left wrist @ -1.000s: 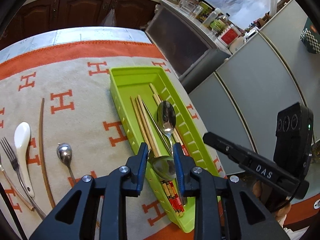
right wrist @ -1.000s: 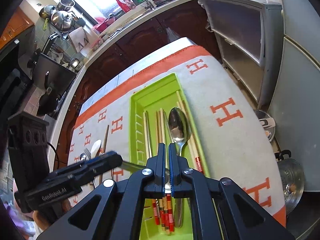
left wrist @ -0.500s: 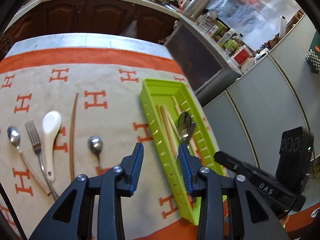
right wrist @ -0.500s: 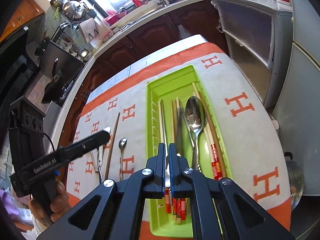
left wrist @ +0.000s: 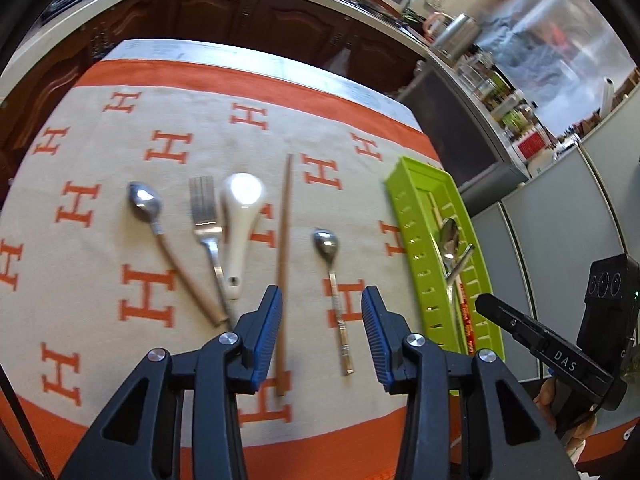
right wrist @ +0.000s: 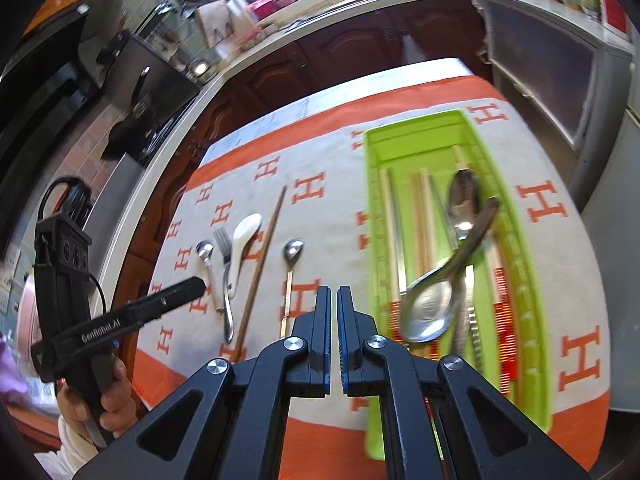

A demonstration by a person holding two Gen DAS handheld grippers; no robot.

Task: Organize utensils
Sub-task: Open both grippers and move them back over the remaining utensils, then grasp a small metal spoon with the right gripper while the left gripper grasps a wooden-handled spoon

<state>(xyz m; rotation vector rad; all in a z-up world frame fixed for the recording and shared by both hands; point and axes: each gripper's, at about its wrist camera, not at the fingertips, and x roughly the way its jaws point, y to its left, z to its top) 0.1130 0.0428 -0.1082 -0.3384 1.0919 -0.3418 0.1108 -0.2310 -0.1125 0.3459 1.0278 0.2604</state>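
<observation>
A green utensil tray (right wrist: 524, 264) (left wrist: 416, 240) holds chopsticks, a spoon and a big metal spoon (right wrist: 430, 308) lying across them. On the cloth lie a small metal spoon (left wrist: 330, 264), a single brown chopstick (left wrist: 285, 240), a white ceramic spoon (left wrist: 240, 216), a fork (left wrist: 205, 216) and a wooden-handled spoon (left wrist: 160, 232). My left gripper (left wrist: 322, 336) is open and empty, above the small spoon's handle and the chopstick's near end. My right gripper (right wrist: 334, 340) is shut and empty, left of the tray's near end.
An orange-bordered cloth with H marks (left wrist: 168, 148) covers the table. Dark wood cabinets (left wrist: 240, 16) stand behind. Grey cabinet fronts (left wrist: 560, 248) are to the right of the table. The table's front edge is close under both grippers.
My left gripper has swung left from the tray to over the loose utensils and opened wider. The big spoon it was around now lies in the tray. My right gripper drifted left.
</observation>
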